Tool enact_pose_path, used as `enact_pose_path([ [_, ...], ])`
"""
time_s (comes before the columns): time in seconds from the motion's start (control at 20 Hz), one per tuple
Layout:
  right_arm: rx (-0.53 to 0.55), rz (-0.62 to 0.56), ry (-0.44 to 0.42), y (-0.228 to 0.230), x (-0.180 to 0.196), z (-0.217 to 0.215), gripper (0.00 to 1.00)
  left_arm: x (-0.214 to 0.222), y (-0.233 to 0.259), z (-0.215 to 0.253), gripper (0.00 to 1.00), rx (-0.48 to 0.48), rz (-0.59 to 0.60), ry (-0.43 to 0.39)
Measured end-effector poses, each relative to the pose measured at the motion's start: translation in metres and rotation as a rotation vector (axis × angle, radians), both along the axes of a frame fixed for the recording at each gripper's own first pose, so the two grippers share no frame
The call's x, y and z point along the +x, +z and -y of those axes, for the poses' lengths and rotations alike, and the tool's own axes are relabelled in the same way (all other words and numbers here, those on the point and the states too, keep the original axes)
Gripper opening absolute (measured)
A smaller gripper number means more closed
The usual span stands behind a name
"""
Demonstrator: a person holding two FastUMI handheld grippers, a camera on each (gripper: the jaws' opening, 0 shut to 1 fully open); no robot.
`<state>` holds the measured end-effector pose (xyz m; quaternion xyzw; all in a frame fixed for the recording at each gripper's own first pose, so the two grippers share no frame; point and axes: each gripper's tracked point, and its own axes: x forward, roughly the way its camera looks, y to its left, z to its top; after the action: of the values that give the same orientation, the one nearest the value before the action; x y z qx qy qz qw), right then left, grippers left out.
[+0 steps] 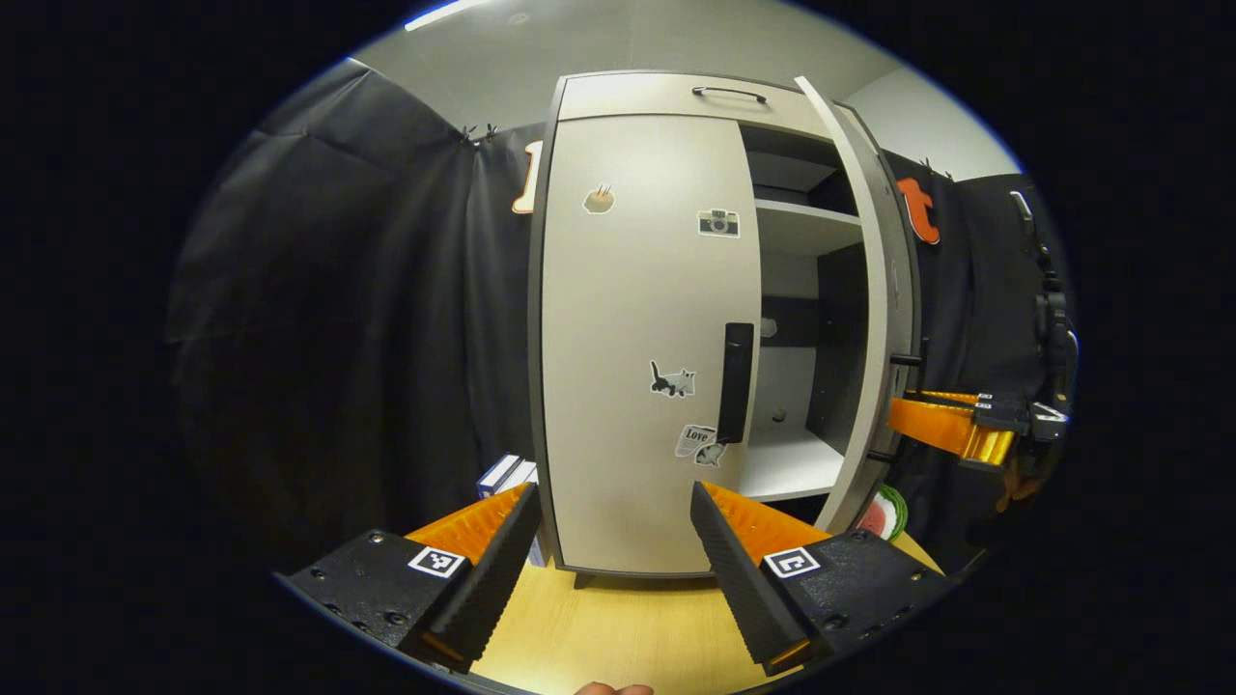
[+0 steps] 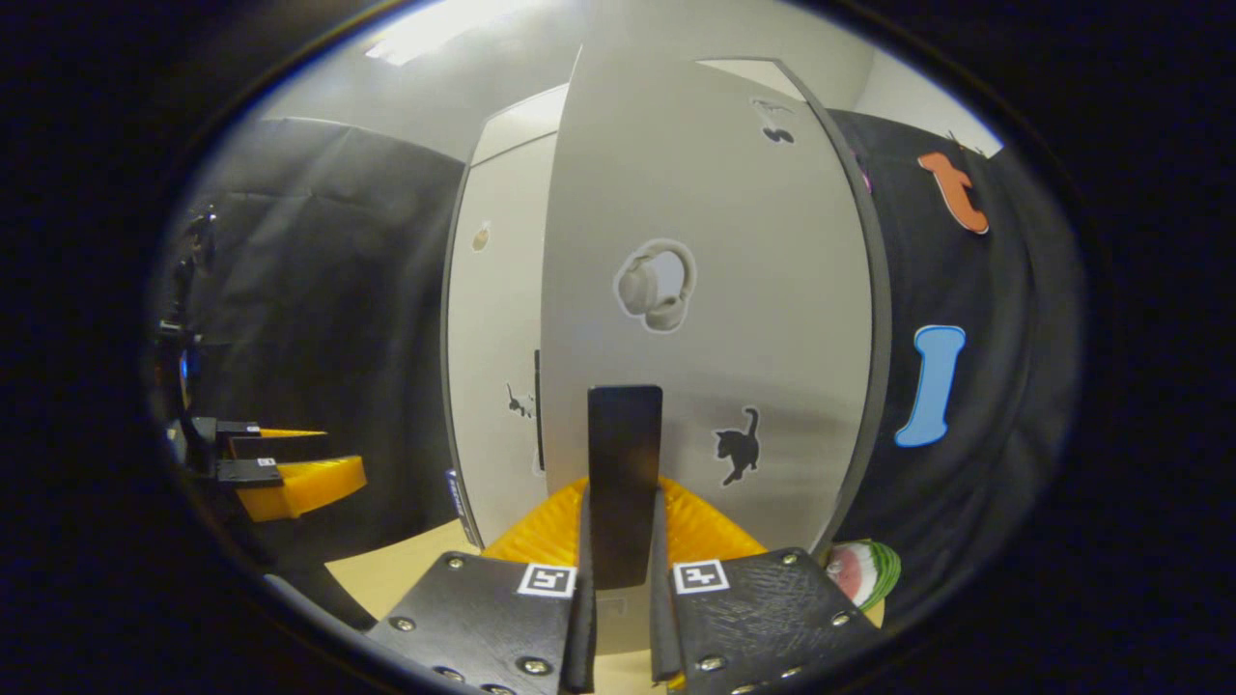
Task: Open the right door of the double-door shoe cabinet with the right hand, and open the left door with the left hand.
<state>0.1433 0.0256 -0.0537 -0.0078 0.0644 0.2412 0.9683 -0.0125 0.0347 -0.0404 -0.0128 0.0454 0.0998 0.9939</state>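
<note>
The pale grey shoe cabinet [image 1: 637, 97] stands on a wooden table. Its left door [image 1: 628, 367] is closed, with stickers and a black vertical handle [image 1: 737, 381] near its right edge. The right door [image 1: 874, 319] is swung partly out, showing white shelves [image 1: 806, 217] inside. My left gripper [image 1: 613, 526] is open in front of the left door's lower part, short of the handle. In the right gripper view my right gripper [image 2: 623, 541] is shut on the right door's black handle [image 2: 625, 463], and the door face [image 2: 715, 319] is close in front. The right gripper [image 1: 951, 430] also appears beyond the open door.
The wooden table [image 1: 618, 627] carries the cabinet. Small boxes [image 1: 507, 475] stand left of the cabinet base. A watermelon-slice item [image 2: 862, 569] lies right of it. Black cloth walls enclose the booth. The left gripper [image 2: 290, 473] is visible far left in the right gripper view.
</note>
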Motion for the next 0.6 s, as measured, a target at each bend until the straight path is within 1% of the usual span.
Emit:
enact_pose_path([
  [0.3,0.012,-0.016,0.025,-0.001,-0.011,0.013,0.22,0.007,-0.003,0.017,0.97,-0.003,-0.009,-0.025],
  [0.6,0.03,-0.024,-0.009,0.0,-0.02,0.031,0.22,0.011,-0.008,0.028,0.97,-0.008,-0.022,-0.043],
])
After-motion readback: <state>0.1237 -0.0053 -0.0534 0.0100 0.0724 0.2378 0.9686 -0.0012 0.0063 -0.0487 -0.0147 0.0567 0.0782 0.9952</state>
